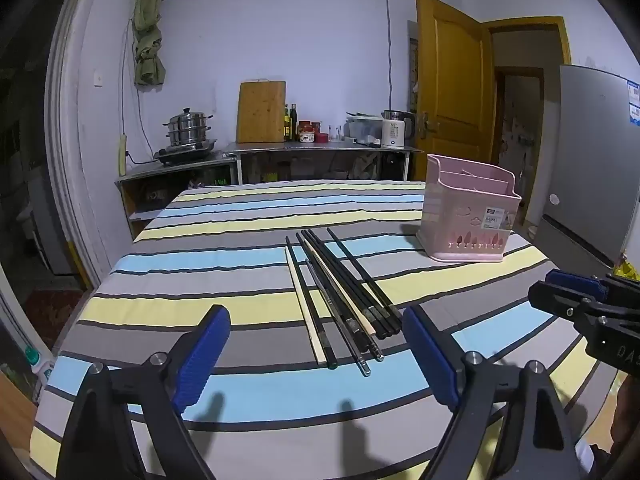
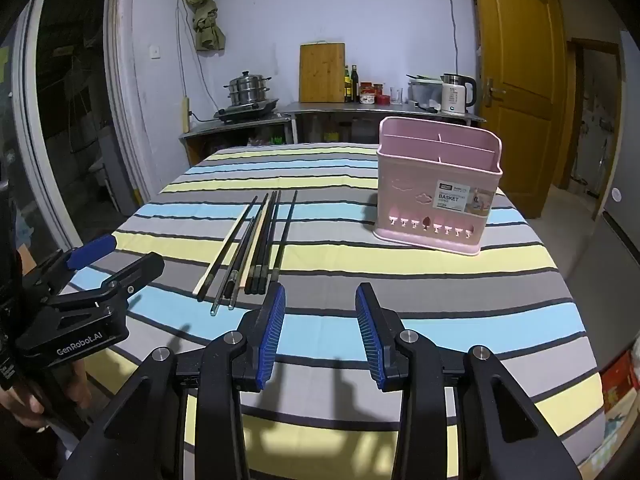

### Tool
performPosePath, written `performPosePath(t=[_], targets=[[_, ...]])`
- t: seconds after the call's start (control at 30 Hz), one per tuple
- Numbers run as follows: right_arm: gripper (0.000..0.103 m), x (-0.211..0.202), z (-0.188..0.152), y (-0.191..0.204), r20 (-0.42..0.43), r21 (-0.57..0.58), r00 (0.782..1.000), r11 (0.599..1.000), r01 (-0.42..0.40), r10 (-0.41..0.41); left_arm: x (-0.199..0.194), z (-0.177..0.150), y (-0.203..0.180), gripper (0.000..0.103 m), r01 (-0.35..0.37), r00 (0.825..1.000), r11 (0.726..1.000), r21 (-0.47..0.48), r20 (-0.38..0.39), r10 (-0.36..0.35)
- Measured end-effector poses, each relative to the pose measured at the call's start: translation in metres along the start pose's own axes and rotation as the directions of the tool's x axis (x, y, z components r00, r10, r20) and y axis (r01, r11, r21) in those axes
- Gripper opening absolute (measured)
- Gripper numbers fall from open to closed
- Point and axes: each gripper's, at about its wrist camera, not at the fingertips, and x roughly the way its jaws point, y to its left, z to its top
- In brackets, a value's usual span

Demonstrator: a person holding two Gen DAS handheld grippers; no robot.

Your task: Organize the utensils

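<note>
Chopsticks [image 1: 340,296] lie bunched on the striped tabletop [image 1: 200,276], near the pink basket [image 2: 438,192]. Both tongs, left [image 1: 316,356] and right [image 2: 320,332], hang spread and empty; grabbing one stick could easily scatter its neighbours.

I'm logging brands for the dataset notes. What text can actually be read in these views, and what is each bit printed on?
"BASKET": label on the pink utensil basket; the smaller lines around it are too small to read.
"GenRobot.AI": body of the left tongs, seen from the right wrist.
"DAS", cut off at the frame edge: body of the right tongs.
Fridge stickers: blurred, unreadable.
</note>
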Motion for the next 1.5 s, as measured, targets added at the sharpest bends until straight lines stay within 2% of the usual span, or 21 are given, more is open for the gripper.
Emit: performPosePath(t=[1.5], targets=[[0.038, -0.002, 0.002, 0.001, 0.001, -0.007, 1.000, 1.000, 0.004, -0.004, -0.003, 0.002, -0.007, 0.088, 0.029, 1.000, 1.000, 0.006, 0.000, -0.029]])
